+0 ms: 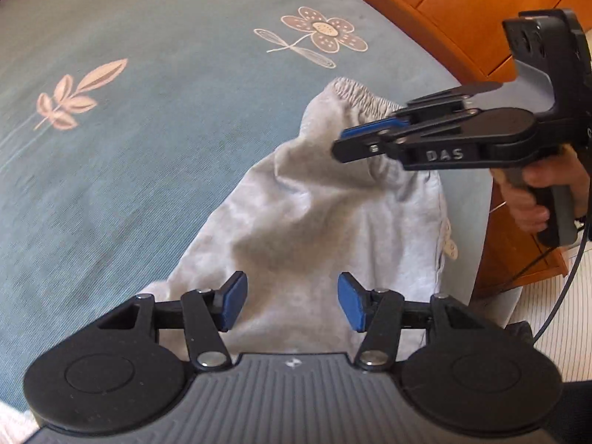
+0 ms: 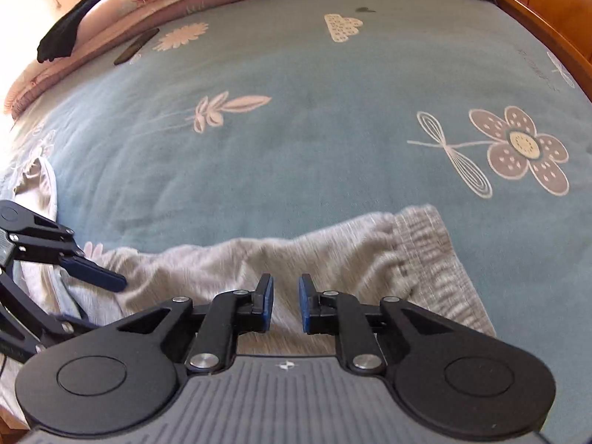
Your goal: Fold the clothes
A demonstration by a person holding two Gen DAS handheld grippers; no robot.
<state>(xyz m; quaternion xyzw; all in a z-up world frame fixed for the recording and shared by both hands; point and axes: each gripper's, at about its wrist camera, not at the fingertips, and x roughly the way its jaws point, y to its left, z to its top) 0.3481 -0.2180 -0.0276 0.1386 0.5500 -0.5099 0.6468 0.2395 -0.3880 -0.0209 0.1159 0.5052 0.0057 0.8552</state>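
Two grippers over grey trousers (image 1: 314, 218) lying on a blue flowered bedspread (image 1: 148, 148), near the bed's edge by a wooden cabinet (image 1: 462, 3). Left gripper (image 1: 292, 301) with fingers (image 1: 233, 303) roughly half open, nothing between, cloth below. Right gripper (image 2: 285, 303) with fingers (image 2: 267, 303) a narrow gap apart, holding nothing, just above the trousers beside the elastic waistband (image 2: 425, 251). Right hand (image 1: 536, 199) wrapped round its handle.
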